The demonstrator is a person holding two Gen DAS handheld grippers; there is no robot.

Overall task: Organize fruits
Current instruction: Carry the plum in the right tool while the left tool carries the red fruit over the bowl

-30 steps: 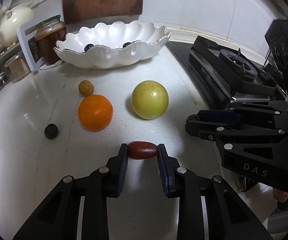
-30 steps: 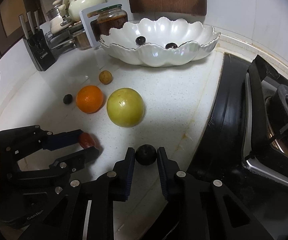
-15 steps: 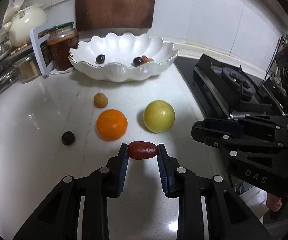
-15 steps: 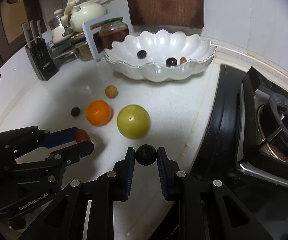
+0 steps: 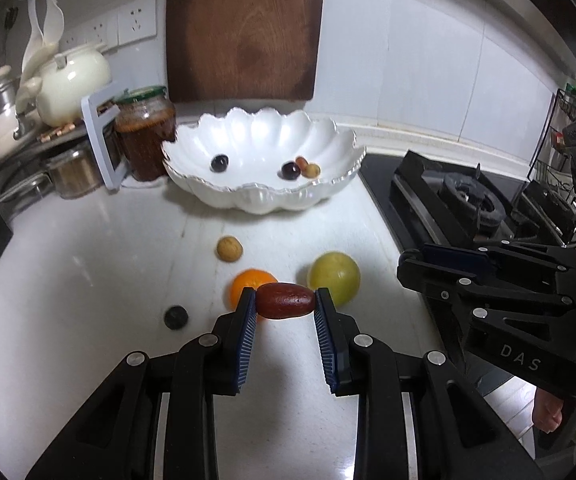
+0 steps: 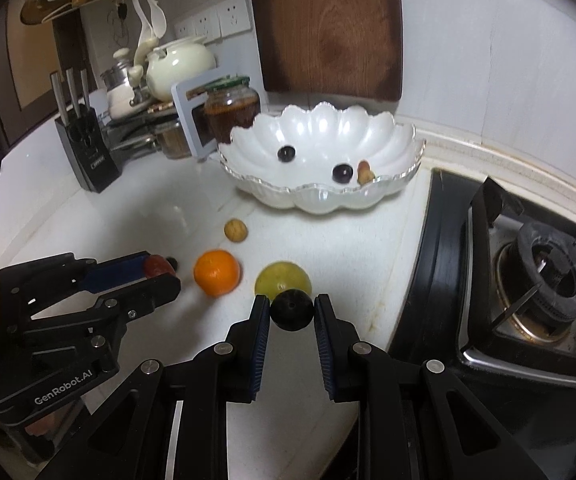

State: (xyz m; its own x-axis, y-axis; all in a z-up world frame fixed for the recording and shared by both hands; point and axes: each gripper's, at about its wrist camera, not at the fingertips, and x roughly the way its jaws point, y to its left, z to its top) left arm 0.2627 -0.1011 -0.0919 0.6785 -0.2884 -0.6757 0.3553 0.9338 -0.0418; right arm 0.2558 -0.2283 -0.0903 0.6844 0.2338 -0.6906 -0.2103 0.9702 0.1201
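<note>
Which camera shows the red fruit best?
The left wrist view: the red fruit fills the middle, pinched between the left tool. The right wrist view shows only its end, peeking past that tool's fingers at the left.

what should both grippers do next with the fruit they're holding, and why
Probably carry both forward over the white scalloped bowl and release. The left gripper is shut on a red date, the right gripper on a dark round fruit, both lifted clear of the counter; the bowl already holds small fruits.

walls – white tile [image 5: 447,72] | counter – white [image 5: 88,272] | stove – black [image 6: 527,280]
</note>
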